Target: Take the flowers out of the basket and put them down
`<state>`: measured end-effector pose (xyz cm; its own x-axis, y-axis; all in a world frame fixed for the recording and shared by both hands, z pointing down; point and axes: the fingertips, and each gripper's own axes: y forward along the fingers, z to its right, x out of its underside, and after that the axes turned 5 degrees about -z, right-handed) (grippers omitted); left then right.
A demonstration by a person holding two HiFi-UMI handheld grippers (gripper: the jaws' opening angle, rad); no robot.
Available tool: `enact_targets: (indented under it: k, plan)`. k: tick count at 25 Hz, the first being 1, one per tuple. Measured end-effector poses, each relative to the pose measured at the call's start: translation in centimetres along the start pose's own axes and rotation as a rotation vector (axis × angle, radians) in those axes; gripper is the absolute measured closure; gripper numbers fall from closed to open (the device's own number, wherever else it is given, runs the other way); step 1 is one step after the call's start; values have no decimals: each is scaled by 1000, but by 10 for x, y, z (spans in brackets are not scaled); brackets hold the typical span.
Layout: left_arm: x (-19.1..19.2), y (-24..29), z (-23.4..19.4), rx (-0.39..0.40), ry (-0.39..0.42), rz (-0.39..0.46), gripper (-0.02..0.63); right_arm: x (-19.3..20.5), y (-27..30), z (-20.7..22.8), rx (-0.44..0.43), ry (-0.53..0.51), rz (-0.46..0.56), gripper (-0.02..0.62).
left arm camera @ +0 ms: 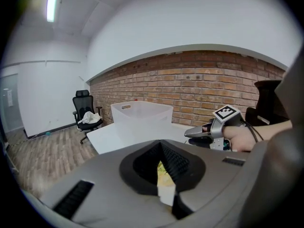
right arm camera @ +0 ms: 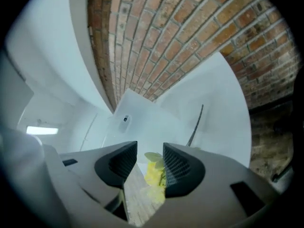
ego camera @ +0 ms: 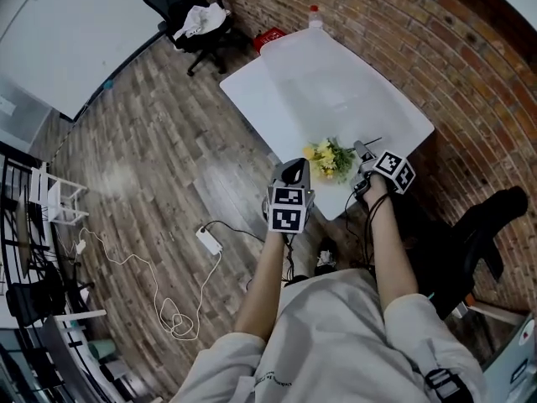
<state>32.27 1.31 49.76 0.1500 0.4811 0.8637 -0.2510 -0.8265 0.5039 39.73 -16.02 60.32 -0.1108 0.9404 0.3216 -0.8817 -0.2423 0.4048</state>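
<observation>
A: Brick wall point(ego camera: 403, 32) behind, white table point(ego camera: 277, 99) below; where did the flowers point(ego camera: 330, 159) lie?

B: Near its front edge, outside the basket point(left arm camera: 142, 118); the right tool point(right arm camera: 150, 158) stood spread over them; the left tool point(left arm camera: 161, 145) was pressed together; they looked light, soft and crushable; the stems seemed the safest hold.

A white counter point(ego camera: 252, 99) stands on a wood-plank floor point(ego camera: 151, 166), close to a brick wall point(ego camera: 403, 49). A large translucent white basket point(ego camera: 327, 70) sits on its far half, covering much of the top; from the left claw's view the basket point(left arm camera: 142, 120) stands upright with bare counter point(left arm camera: 107, 137) in front of it. At the near edge lie the yellow and green flowers point(ego camera: 330, 158). Just beside them, toward the wall, a thin dark stick point(ego camera: 369, 142) lies flat on the top. A red-capped bottle point(ego camera: 315, 13) shows at the far end; whether it rests on the counter cannot be told.
</observation>
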Motion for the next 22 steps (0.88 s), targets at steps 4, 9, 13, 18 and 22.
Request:
enact_targets:
  k: [4, 9, 13, 18, 22]
  plan:
    - [8, -15, 12, 21, 1, 8, 581, 19, -35, -28, 5, -230, 25, 458]
    - [28, -46, 31, 34, -19, 17, 581, 59, -82, -40, 76, -459, 3, 470]
    - [47, -81, 47, 26, -48, 36, 581, 82, -127, -39, 163, -602, 36, 499]
    - [79, -122, 59, 11, -72, 42, 581, 130, -169, -41, 243, -761, 24, 547]
    - [96, -147, 63, 1, -78, 46, 581, 160, -191, -33, 288, -812, -30, 578]
